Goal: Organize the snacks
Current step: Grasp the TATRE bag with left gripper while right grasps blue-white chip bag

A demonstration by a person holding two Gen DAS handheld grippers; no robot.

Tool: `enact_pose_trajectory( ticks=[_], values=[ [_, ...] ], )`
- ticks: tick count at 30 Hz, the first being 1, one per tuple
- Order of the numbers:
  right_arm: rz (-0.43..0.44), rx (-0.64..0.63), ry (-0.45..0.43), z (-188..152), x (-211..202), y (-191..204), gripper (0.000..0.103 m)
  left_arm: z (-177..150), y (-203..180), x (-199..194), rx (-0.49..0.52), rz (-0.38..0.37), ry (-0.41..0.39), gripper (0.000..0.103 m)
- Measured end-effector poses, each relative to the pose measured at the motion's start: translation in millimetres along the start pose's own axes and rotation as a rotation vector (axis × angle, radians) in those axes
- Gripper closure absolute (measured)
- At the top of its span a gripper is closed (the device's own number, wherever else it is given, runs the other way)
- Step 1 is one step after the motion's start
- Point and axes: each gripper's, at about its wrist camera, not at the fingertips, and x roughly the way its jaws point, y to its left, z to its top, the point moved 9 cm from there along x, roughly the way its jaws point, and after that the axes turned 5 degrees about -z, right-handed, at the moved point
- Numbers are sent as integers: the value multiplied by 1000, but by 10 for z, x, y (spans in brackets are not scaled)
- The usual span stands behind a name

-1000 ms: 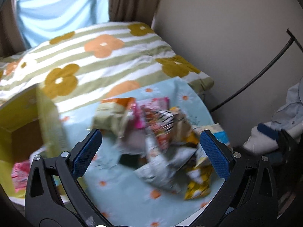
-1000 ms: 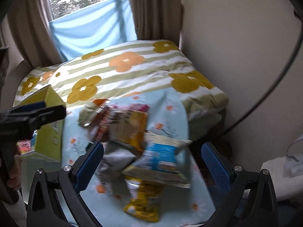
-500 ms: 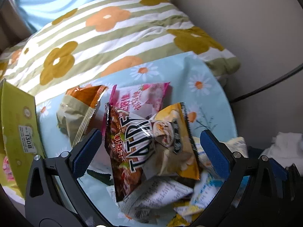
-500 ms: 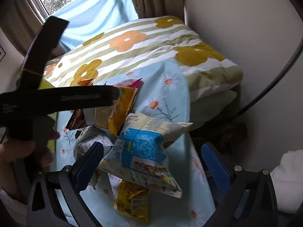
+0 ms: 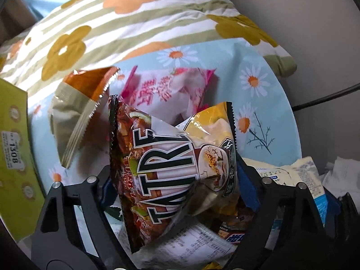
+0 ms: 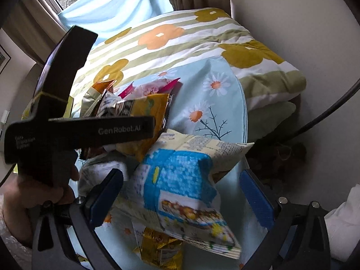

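A pile of snack bags lies on a round table with a light blue daisy cloth (image 5: 265, 103). My left gripper (image 5: 173, 184) is open, its jaws either side of a brown and yellow bag lettered "TATR" (image 5: 162, 157), the top of the pile. Behind that bag lie a pink and white bag (image 5: 173, 87) and an orange and olive bag (image 5: 76, 108). My right gripper (image 6: 180, 193) is open around a blue and cream bag (image 6: 180, 180), with a gold packet (image 6: 159, 249) beneath it. The left gripper's body (image 6: 74, 130) shows in the right wrist view.
A yellow-green cardboard box (image 5: 15, 148) stands at the table's left edge. A striped flowered quilt (image 5: 126, 22) lies on the bed behind the table. A wall and a black cable (image 6: 326, 114) are to the right. White cloth (image 6: 344, 227) lies low on the right.
Both grippers moved forward and down onto the pile. The left gripper now straddles the "TATR" bag, and the right one straddles the blue and cream bag. Both stayed open.
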Motion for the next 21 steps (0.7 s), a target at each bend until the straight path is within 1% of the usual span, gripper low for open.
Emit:
enact_pose_trajectory(
  ticks=[4, 9, 10, 11, 15, 16, 17, 21],
  values=[
    [4, 16, 9, -12, 47, -10, 0, -33, -34, -22, 24, -20, -6, 27],
    [-5, 36, 15, -30, 79, -56, 1, -29, -38, -121, 46, -26, -28, 28],
    [-7, 43, 19, -43, 87, -67, 4, -29, -35, -148, 49, -27, -34, 28],
    [-3, 51, 26, -55, 99, -74, 10, -26, -35, -175, 51, -29, -39, 28],
    [5, 79, 59, -138, 155, -99, 27, -25, -41, -272, 65, -31, -57, 28],
    [1, 83, 61, -159, 158, -103, 36, -24, -38, -289, 67, -31, -59, 28],
    [-2, 87, 66, -180, 159, -113, 43, -25, -35, -313, 69, -33, -63, 28],
    [-13, 99, 56, -201, 118, -142, 47, -30, -20, -426, 72, -39, -80, 28]
  ],
)
